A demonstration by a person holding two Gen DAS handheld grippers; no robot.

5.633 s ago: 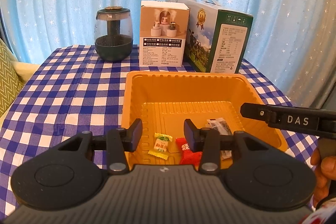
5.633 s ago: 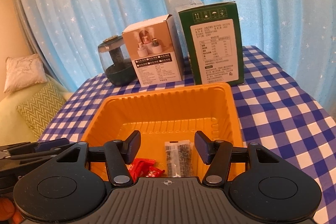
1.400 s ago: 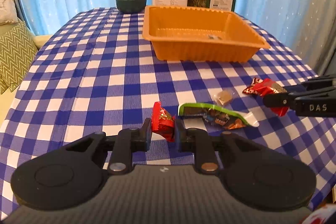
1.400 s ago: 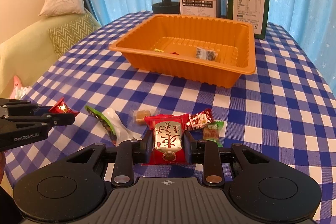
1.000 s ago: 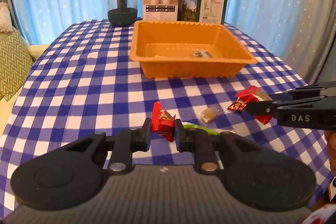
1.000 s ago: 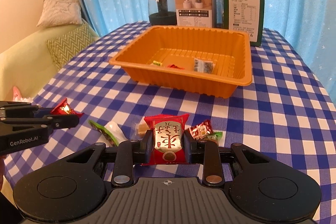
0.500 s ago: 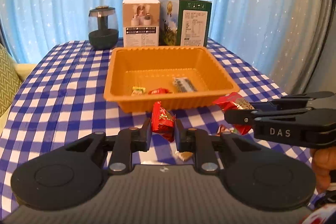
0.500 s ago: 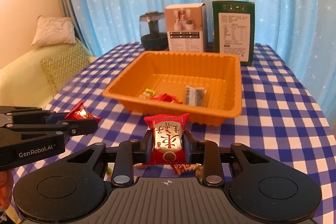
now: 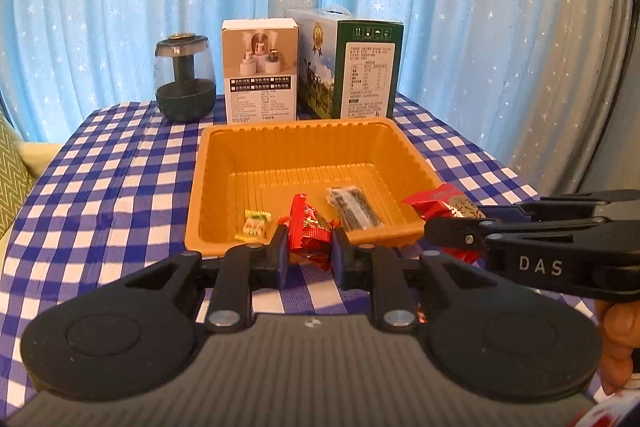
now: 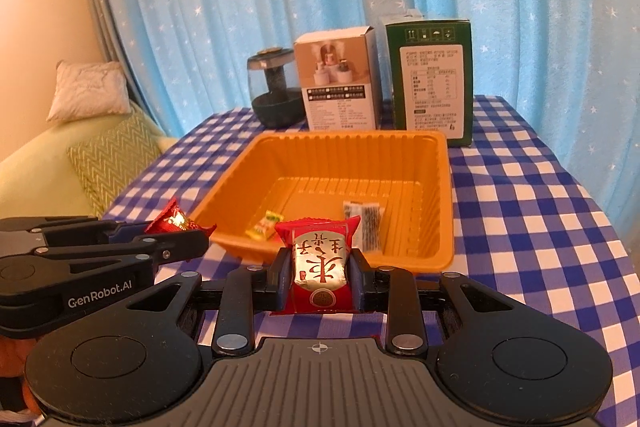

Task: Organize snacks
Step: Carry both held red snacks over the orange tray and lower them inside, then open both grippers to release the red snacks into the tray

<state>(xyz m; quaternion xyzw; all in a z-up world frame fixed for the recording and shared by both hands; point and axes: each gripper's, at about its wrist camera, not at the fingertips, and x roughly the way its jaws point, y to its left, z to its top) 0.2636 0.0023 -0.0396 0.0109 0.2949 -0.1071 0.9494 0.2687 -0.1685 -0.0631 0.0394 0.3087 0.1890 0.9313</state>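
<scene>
My left gripper (image 9: 307,247) is shut on a small red candy (image 9: 309,227) and holds it just in front of the near rim of the orange tray (image 9: 224,163). My right gripper (image 10: 320,267) is shut on a red snack packet with gold lettering (image 10: 319,263), also just short of the tray's (image 10: 448,187) near rim. The tray holds a yellow-green candy (image 9: 256,223) and a black-and-clear packet (image 9: 352,207); both also show in the right wrist view, the candy (image 10: 266,223) and the packet (image 10: 366,223). Each gripper shows in the other's view: right (image 9: 440,223), left (image 10: 188,239).
A dark glass jar (image 9: 184,79), a white box (image 9: 260,71) and a green box (image 9: 352,67) stand behind the tray on the blue checked tablecloth (image 9: 100,179). A sofa with cushions (image 10: 100,147) lies left of the table. Blue curtains hang behind.
Both grippers have lifted their snacks from the near table and carried them forward to the tray's near rim. Both stay shut on their snacks.
</scene>
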